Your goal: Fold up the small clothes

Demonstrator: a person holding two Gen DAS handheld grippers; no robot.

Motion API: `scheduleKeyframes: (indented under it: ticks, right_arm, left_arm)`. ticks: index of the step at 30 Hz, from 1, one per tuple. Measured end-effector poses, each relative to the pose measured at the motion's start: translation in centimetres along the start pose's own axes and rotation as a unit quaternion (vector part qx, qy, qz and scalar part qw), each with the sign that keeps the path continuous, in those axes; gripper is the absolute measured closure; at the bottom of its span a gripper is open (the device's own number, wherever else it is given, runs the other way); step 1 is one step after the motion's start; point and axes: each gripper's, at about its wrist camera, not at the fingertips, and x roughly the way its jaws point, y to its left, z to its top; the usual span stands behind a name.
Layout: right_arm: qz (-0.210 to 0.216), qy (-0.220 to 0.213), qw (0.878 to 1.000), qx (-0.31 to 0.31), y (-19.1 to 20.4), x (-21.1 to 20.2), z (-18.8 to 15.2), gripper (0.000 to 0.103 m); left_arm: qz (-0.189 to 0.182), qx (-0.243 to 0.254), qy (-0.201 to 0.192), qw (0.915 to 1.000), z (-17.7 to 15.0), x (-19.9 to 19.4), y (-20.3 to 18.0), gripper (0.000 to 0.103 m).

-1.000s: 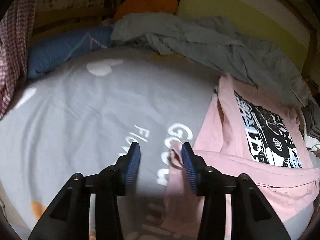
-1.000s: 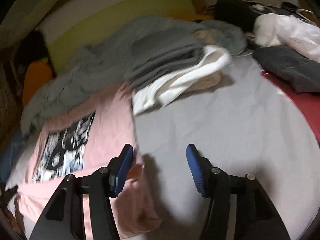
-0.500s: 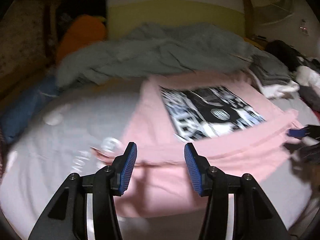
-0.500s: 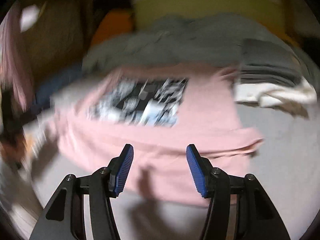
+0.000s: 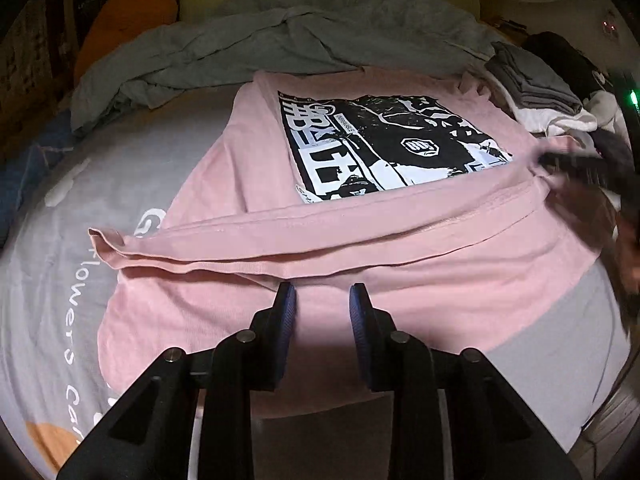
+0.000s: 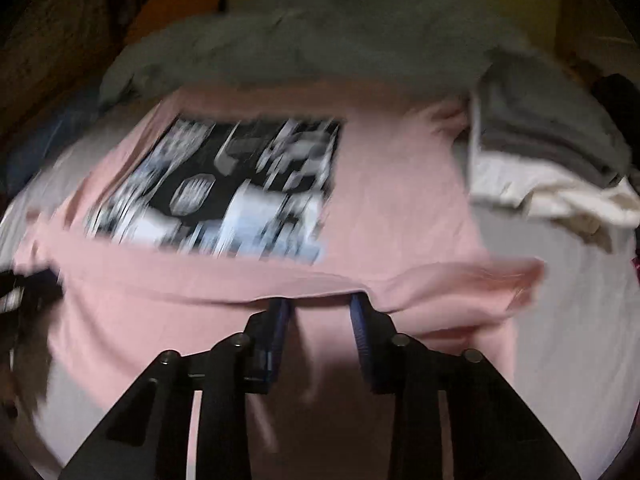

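A pink T-shirt with a black and white print lies flat on the grey bedsheet, its lower part doubled into a long folded band. My left gripper hovers over the shirt's near part just below that band. Its jaws are closing, with a gap and only flat cloth behind them. In the blurred right wrist view the pink T-shirt fills the middle. My right gripper has its tips at the band's edge. Its jaws are closing too and a gap still shows between the pads.
A crumpled grey blanket lies behind the shirt, with an orange cushion at the far left. Folded grey and white clothes are stacked at the right. A blurred dark gripper and a hand sit at the shirt's right corner.
Both views have swung from the shirt's side edges round to face its print and folded band. The jaws of both grippers stand narrower than before. The right view remains motion-blurred.
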Motion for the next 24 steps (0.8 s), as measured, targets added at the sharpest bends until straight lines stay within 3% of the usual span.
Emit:
scheduleKeyframes:
  ticks: [2,5,11,14,18,21,24]
  right_arm:
    - [-0.015,-0.031,0.999,0.033,-1.4,-0.3,0.7,0.071]
    - [0.025,-0.033,0.997,0.071,-3.5,-1.3,0.7,0.071]
    - [0.061,-0.019,0.997,0.040,-3.0,-3.0,-0.9,0.071]
    - [0.086,-0.010,0.995,0.047,-2.6,-2.5,-0.9,0.071]
    - [0.122,0.026,0.992,0.000,-1.3,-2.5,-2.4,0.071]
    - [0.140,0.059,0.987,-0.048,0.4,-1.4,-3.0,0.071]
    - [0.102,0.049,0.990,-0.084,1.7,-0.8,-2.9,0.071]
  left_arm:
    - [-0.001,0.001,-0.004,1.0000,0.0,0.0,0.0,0.075]
    - [-0.007,-0.001,-0.007,0.9999,0.0,0.1,0.3,0.075]
    - [0.000,-0.002,-0.002,1.0000,2.7,2.1,0.4,0.073]
    - [0.003,-0.027,-0.012,0.9996,4.6,3.0,1.8,0.073]
    - [-0.008,-0.084,-0.063,0.9945,5.3,1.5,4.1,0.074]
    - [0.015,-0.049,-0.086,0.9950,4.6,0.1,3.4,0.074]
    - [-0.009,-0.023,-0.081,0.9964,3.8,-0.6,2.0,0.073]
